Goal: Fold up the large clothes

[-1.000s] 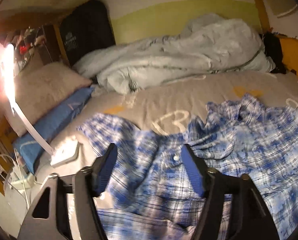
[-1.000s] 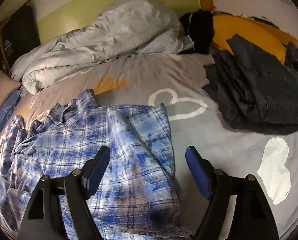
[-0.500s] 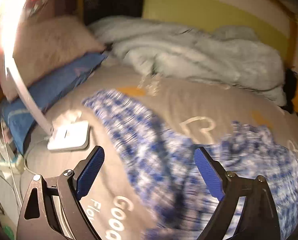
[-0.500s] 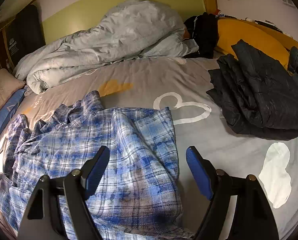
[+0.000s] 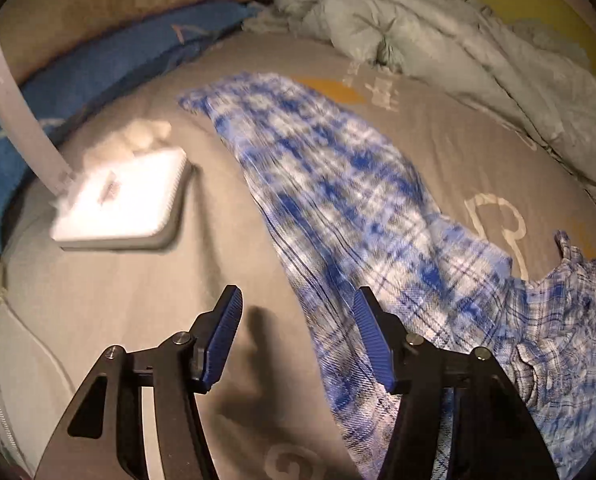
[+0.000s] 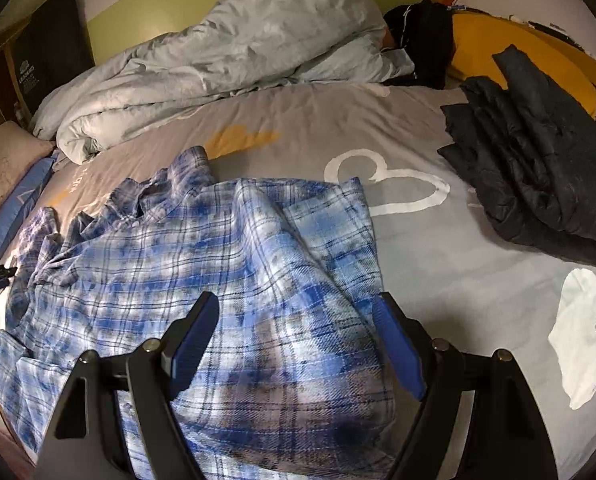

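The blue plaid shirt [image 6: 226,280] lies rumpled on the bed; both claws [image 5: 298,344] [image 6: 298,344] gape wide, empty.

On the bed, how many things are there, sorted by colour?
Blue: 2, plaid shirt, blue pillow
Grey: 1, duvet
Dark: 1, dark jacket
White: 1, lamp base
Beige: 1, beige pillow
Total: 6

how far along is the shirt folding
Barely started. Done: the plaid shirt lies spread but rumpled on the bed. In hand: nothing; the left gripper and right gripper are both open above it. Left: smoothing it and every fold.
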`<state>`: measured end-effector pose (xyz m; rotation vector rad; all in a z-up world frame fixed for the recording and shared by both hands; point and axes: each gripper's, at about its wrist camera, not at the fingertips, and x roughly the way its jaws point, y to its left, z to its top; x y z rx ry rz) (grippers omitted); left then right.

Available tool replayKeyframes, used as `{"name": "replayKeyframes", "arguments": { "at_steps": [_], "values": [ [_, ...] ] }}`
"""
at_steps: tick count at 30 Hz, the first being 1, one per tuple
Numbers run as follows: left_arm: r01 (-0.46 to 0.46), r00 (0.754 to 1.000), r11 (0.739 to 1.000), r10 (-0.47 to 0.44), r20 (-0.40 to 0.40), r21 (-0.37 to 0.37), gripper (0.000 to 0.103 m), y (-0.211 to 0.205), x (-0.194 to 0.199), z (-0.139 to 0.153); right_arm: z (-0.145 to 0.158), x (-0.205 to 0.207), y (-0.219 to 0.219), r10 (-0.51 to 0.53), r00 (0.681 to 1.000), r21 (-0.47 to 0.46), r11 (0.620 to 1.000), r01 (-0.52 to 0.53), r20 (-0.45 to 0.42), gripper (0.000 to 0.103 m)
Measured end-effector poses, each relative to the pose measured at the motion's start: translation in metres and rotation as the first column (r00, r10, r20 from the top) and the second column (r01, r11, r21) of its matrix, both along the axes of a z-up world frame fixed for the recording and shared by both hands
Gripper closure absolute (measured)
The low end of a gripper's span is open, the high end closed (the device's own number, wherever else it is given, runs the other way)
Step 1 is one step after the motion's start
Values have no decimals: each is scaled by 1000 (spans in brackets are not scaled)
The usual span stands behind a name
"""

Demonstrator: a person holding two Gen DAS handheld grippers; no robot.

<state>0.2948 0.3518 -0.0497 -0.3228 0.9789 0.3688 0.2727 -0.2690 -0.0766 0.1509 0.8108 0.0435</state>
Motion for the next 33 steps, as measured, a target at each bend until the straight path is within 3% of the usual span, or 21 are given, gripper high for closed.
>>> {"name": "replayKeyframes", "arguments": {
  "at_steps": [1,2,3,4,7,10,13,15,18,22,25,27,29,33],
  "values": [
    [5,1000,1000,-5,-7,-21,47,0,1,-3,0,0,0,3,1000,3,1000,-3,-2,25],
    [9,1000,999,-9,-13,-35,57,-1,1,-7,-1,1,1,5,1000,0,1000,-5,-3,25],
    [11,1000,999,-11,-15,-34,89,-2,1,-10,-1,1,2,6,1000,-5,1000,-6,-3,25],
    [23,1000,999,-24,-12,-36,100,-3,1,-10,-2,1,3,7,1000,-9,1000,-7,-4,25],
    [15,999,999,-16,41,31,100,-14,-5,9,-2,0,4,10,1000,-13,1000,-10,-7,25],
    [54,979,992,-76,188,116,100,-41,-24,53,1,-4,3,13,1000,-10,1000,-13,4,25],
    [135,924,968,-201,326,212,100,-82,-53,97,6,-7,4,13,1000,-17,1000,-13,24,25],
    [220,876,951,-292,385,219,100,-111,-77,117,7,-8,6,18,999,-21,1000,-17,30,25],
    [342,824,912,-407,395,225,100,-157,-106,123,7,-9,6,21,999,-16,1000,-21,28,25],
    [465,796,857,-514,320,222,99,-213,-117,102,7,-9,5,12,1000,-19,1000,-11,27,25],
    [538,786,807,-584,200,243,89,-246,-117,73,8,-10,4,8,1000,-19,1000,-8,28,25],
    [541,787,796,-593,171,271,59,-256,-119,67,8,-11,4,8,1000,-20,1000,-8,29,25],
    [508,790,813,-571,222,284,48,-254,-126,77,9,-12,3,4,1000,-22,1000,-4,31,25],
    [465,787,857,-515,339,223,29,-229,-125,104,8,-12,2,5,1000,-23,1000,-4,29,25]
  ]
}}
